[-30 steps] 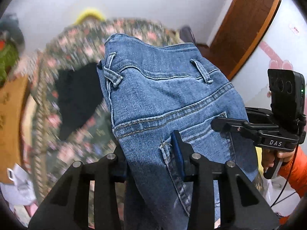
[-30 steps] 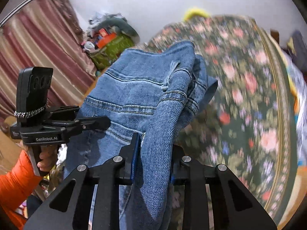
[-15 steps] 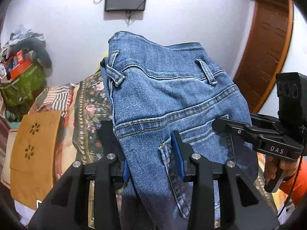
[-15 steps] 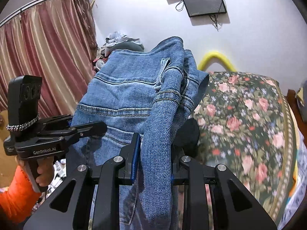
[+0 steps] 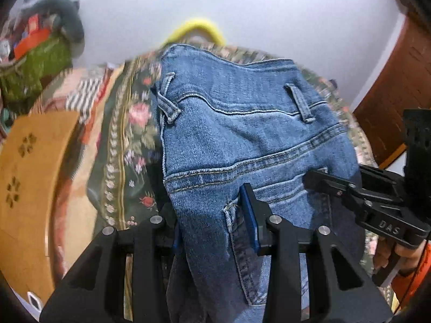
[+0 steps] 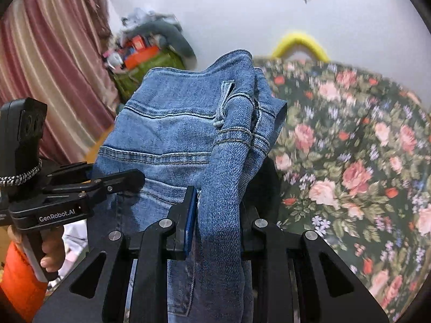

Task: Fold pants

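Above the floral-patterned bedspread (image 6: 350, 161), the faded blue denim pants (image 5: 242, 134) hang in the air, waistband up and away from both cameras, long axis running down out of view below. The left gripper (image 5: 215, 223) and right gripper (image 6: 216, 215) each clench a bunched side of the seat. Uneven lowering could drag the hidden legs crooked, spoiling the fold.

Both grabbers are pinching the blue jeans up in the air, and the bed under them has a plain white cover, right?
Not quite. The bed cover is dark green with pink roses, not plain white; the right wrist view shows it best. The rest is right: the left gripper and right gripper both pinch the blue jeans up in the air.
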Tool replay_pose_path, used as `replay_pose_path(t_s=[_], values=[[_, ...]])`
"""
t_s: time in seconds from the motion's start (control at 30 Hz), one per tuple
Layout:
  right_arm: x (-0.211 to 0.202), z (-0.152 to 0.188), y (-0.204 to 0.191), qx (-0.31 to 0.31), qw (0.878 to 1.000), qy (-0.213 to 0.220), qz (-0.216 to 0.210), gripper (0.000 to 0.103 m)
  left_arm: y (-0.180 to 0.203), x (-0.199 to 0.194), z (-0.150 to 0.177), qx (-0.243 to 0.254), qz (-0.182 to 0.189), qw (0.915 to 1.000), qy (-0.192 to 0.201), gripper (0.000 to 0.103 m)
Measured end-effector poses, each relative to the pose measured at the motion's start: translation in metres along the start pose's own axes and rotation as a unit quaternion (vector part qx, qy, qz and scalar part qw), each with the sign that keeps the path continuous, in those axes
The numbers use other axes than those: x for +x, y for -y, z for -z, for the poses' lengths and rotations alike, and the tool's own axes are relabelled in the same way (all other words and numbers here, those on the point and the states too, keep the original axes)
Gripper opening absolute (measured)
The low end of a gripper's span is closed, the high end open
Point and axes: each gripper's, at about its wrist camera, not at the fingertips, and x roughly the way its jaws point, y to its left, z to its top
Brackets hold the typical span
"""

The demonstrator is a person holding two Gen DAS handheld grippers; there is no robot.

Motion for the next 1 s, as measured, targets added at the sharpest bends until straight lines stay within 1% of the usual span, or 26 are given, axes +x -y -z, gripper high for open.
replay_pose_path(t_s=[0.1, 0.13, 0.2, 0.23, 0.27, 0.3, 0.33, 0.4, 0.47, 0.53, 0.6, 0.67, 0.7, 0.77, 0.83, 0.9, 0.93, 1.0], values=[[0.026, 0.007, 0.004, -0.020, 0.999, -0.036, 0.024, 0.024, -0.012, 0.041, 0.008, -0.001, -0.005, 0.9993, -0.037, 0.039], [0.032, 0.010, 0.006, -0.028, 0.998, -0.049, 0.035, 0.027, -0.015, 0.052, 0.012, -0.001, -0.016, 0.9986, -0.050, 0.039], [0.039, 0.017, 0.012, -0.022, 0.996, -0.069, 0.046, 0.029, -0.019, 0.063, 0.020, -0.002, -0.036, 0.9972, -0.066, 0.043], [0.038, 0.020, 0.014, -0.020, 0.996, -0.072, 0.049, 0.032, -0.021, 0.063, 0.026, -0.001, -0.049, 0.9968, -0.064, 0.045], [0.032, 0.024, 0.015, -0.024, 0.996, -0.069, 0.047, 0.032, -0.018, 0.054, 0.029, 0.001, -0.051, 0.9972, -0.054, 0.046], [0.026, 0.025, 0.013, -0.027, 0.996, -0.070, 0.048, 0.032, -0.019, 0.049, 0.030, 0.004, -0.061, 0.9971, -0.045, 0.046], [0.019, 0.026, 0.012, -0.029, 0.996, -0.067, 0.052, 0.032, -0.018, 0.041, 0.031, 0.009, -0.079, 0.9961, -0.038, 0.046], [-0.003, 0.029, 0.008, -0.021, 0.997, -0.057, 0.053, 0.032, -0.015, 0.027, 0.033, 0.015, -0.087, 0.9956, -0.032, 0.046], [-0.025, 0.027, 0.003, -0.017, 0.998, -0.034, 0.051, 0.032, -0.009, 0.002, 0.029, 0.020, -0.093, 0.9953, -0.018, 0.046], [-0.057, 0.027, -0.008, -0.019, 0.999, -0.005, 0.051, 0.032, 0.003, -0.033, 0.028, 0.032, -0.103, 0.9941, 0.009, 0.046], [-0.098, 0.024, -0.023, -0.021, 0.998, 0.036, 0.045, 0.032, 0.015, -0.067, 0.027, 0.041, -0.102, 0.9932, 0.039, 0.046], [-0.137, 0.022, -0.039, -0.016, 0.997, 0.065, 0.037, 0.032, 0.034, -0.115, 0.029, 0.053, -0.095, 0.9910, 0.078, 0.046], [-0.157, 0.020, -0.049, -0.020, 0.996, 0.085, 0.035, 0.032, 0.045, -0.141, 0.032, 0.061, -0.094, 0.9885, 0.102, 0.046], [-0.200, 0.022, -0.071, -0.030, 0.992, 0.123, 0.030, 0.032, 0.062, -0.181, 0.037, 0.071, -0.096, 0.9830, 0.139, 0.046], [-0.236, 0.023, -0.092, -0.042, 0.986, 0.160, 0.028, 0.032, 0.082, -0.230, 0.048, 0.080, -0.095, 0.9754, 0.182, 0.046], [-0.275, 0.032, -0.114, -0.050, 0.978, 0.203, 0.023, 0.032, 0.097, -0.267, 0.060, 0.087, -0.088, 0.9698, 0.211, 0.046], [-0.293, 0.038, -0.125, -0.055, 0.972, 0.226, 0.021, 0.032, 0.106, -0.291, 0.071, 0.089, -0.083, 0.9653, 0.231, 0.046], [-0.326, 0.053, -0.148, -0.068, 0.962, 0.264, 0.024, 0.032, 0.118, -0.322, 0.086, 0.090, -0.079, 0.9586, 0.258, 0.046]])
